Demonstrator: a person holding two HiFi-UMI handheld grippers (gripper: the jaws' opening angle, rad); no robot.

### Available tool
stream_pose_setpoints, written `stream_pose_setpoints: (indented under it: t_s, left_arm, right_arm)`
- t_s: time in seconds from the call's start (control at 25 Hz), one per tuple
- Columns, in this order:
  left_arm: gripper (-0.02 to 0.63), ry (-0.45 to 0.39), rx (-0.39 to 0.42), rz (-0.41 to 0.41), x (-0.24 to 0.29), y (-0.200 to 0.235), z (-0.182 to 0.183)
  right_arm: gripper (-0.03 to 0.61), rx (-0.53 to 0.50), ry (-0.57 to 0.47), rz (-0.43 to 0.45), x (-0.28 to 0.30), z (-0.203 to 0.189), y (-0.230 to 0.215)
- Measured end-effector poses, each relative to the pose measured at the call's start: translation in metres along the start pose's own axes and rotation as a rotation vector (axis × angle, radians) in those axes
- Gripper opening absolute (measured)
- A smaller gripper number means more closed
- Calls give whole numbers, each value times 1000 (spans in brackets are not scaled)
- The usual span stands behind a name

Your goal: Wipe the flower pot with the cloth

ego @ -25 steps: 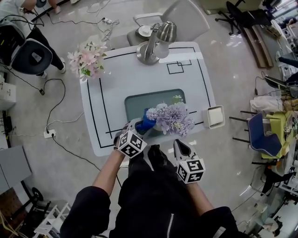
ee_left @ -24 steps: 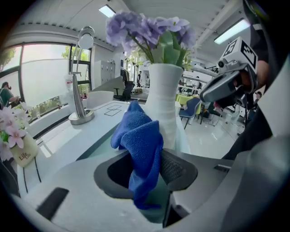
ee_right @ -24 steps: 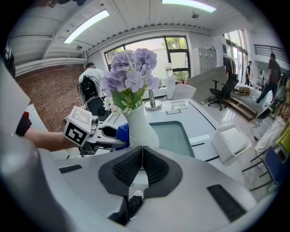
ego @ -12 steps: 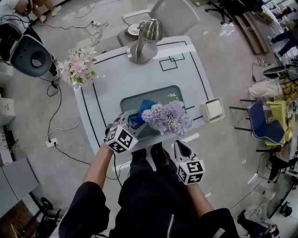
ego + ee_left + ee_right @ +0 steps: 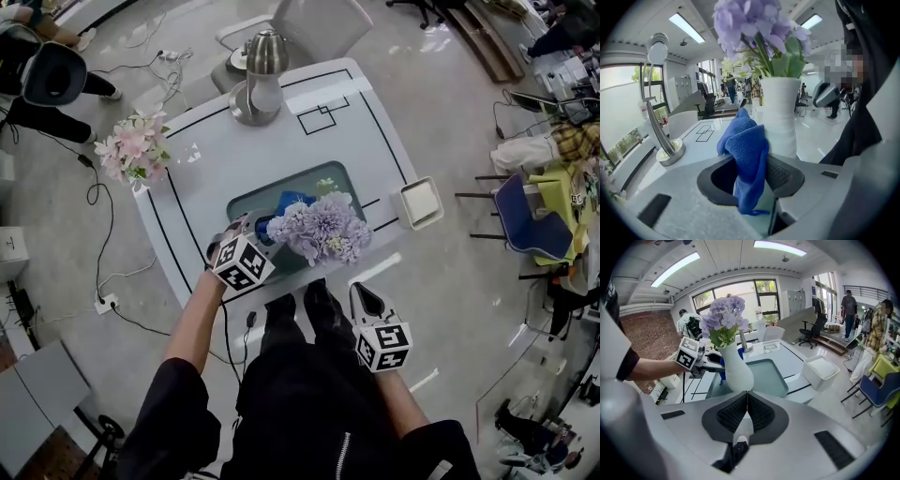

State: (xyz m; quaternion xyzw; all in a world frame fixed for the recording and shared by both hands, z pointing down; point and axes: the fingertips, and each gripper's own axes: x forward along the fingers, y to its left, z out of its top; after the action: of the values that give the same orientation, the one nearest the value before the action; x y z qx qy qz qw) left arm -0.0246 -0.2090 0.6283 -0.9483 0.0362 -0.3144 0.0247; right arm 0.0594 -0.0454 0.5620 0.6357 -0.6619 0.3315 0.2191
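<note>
A white flower pot (image 5: 780, 117) with purple flowers (image 5: 319, 230) stands on a teal mat (image 5: 246, 202) near the table's front edge. My left gripper (image 5: 750, 164) is shut on a blue cloth (image 5: 745, 154), whose bunched top lies against the pot's left side. In the head view the cloth (image 5: 281, 204) shows just left of the blooms, and the pot itself is hidden under them. My right gripper (image 5: 746, 401) is shut and empty. It hangs off the table's front edge (image 5: 361, 295), with the pot (image 5: 736, 369) just beyond its jaws.
A chrome desk lamp (image 5: 255, 80) stands at the table's far end. A pink bouquet (image 5: 131, 150) sits at the left edge and a white square tray (image 5: 419, 200) at the right edge. Chairs and cables lie around the table; people stand further off.
My left gripper has carried the cloth a little further along the pot's left side, away from me. The right gripper has stayed put. The head view has shifted.
</note>
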Motion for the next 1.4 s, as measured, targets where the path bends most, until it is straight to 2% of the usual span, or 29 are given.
stream_pose_setpoints:
  t_s: [0.24,0.4,0.52,0.72,0.8,0.92,1.04,1.2,1.4]
  left_arm:
    - [158,105,-51,-16,8,-9,-33]
    - [158,143,-153,34,0,-20,-48]
    - [158,80,-294,128,-17,-28,-40]
    - [158,-115,-576,340,-50,-43,-14]
    - [158,-167,-630,400,-51,-54,1]
    - [158,-199,-680,442,-39,-71,13]
    - [158,-178,-731,455,-19,-86,5]
    - [158,-105,-790,477,0,-97,-20]
    - [158,-35,-856,462,13,-112,-38]
  right_arm:
    - [9,4,-2,15,-2,-6,6]
    - [9,-23,9,64,4,-8,12]
    - [9,-58,13,127,10,-7,17]
    - [9,-139,21,241,14,1,15]
    - [9,-170,28,271,13,2,8]
    - [9,-198,30,299,8,2,-4]
    - [9,-211,26,313,0,-1,-16]
    - [9,-210,26,318,-10,-8,-35]
    - [9,-208,28,330,-19,-19,-55]
